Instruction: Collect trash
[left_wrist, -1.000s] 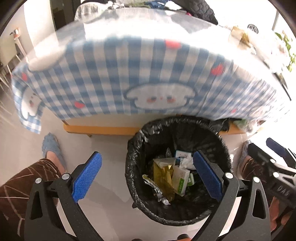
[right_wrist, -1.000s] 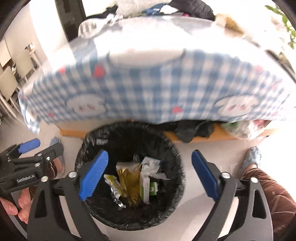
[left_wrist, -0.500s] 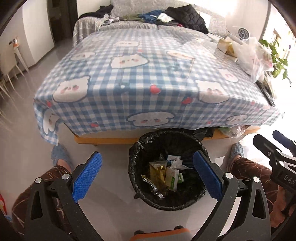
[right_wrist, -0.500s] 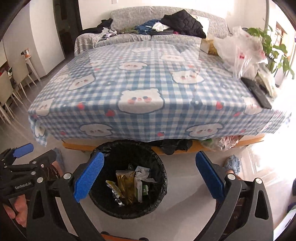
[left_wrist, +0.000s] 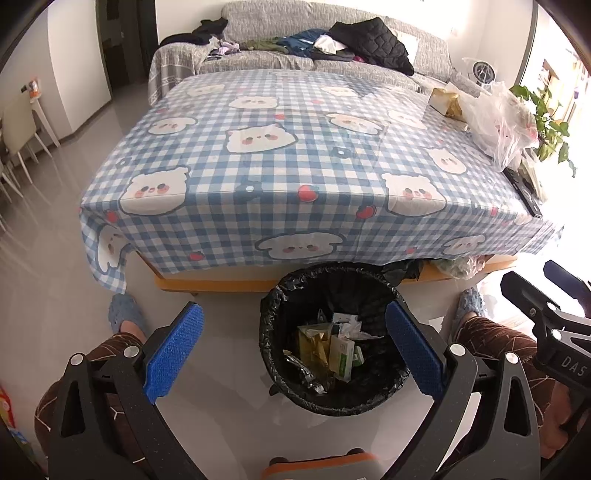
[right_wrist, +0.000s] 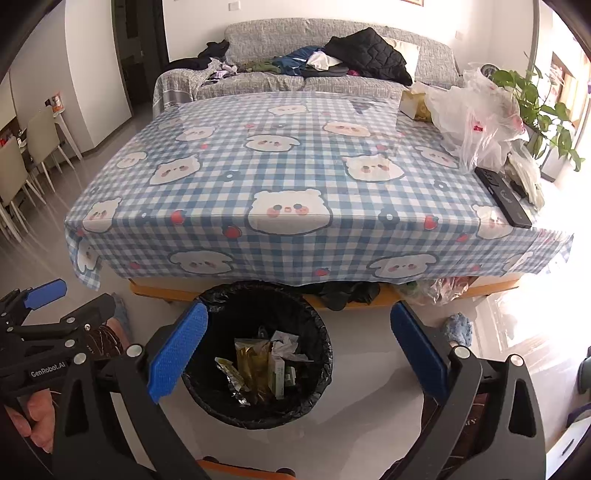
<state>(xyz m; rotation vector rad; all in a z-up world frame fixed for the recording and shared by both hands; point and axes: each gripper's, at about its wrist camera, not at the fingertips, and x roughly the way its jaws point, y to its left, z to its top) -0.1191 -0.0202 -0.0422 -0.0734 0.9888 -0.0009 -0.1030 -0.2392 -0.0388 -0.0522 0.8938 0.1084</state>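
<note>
A black-lined trash bin (left_wrist: 280, 306) stands on the floor by the table's near edge. It holds trash wrappers and small cartons (left_wrist: 328, 350). The bin (right_wrist: 221, 295) and its trash (right_wrist: 262, 365) also show in the right wrist view. My left gripper (left_wrist: 293, 347) is open and empty, held high above the bin. My right gripper (right_wrist: 297, 354) is open and empty, also above the bin. Each gripper shows at the edge of the other's view.
A table with a blue checked bear cloth (left_wrist: 295, 155) fills the middle. White plastic bags (right_wrist: 476, 122), a tissue box (right_wrist: 412, 103), a black remote (right_wrist: 502, 195) and a plant (right_wrist: 546, 118) sit at its right side. A grey sofa with clothes (right_wrist: 314, 66) stands behind. Chairs (right_wrist: 22, 166) stand left.
Both grippers have risen and pulled back from the bin, so the whole tabletop has come into view. Both stay open and empty.
</note>
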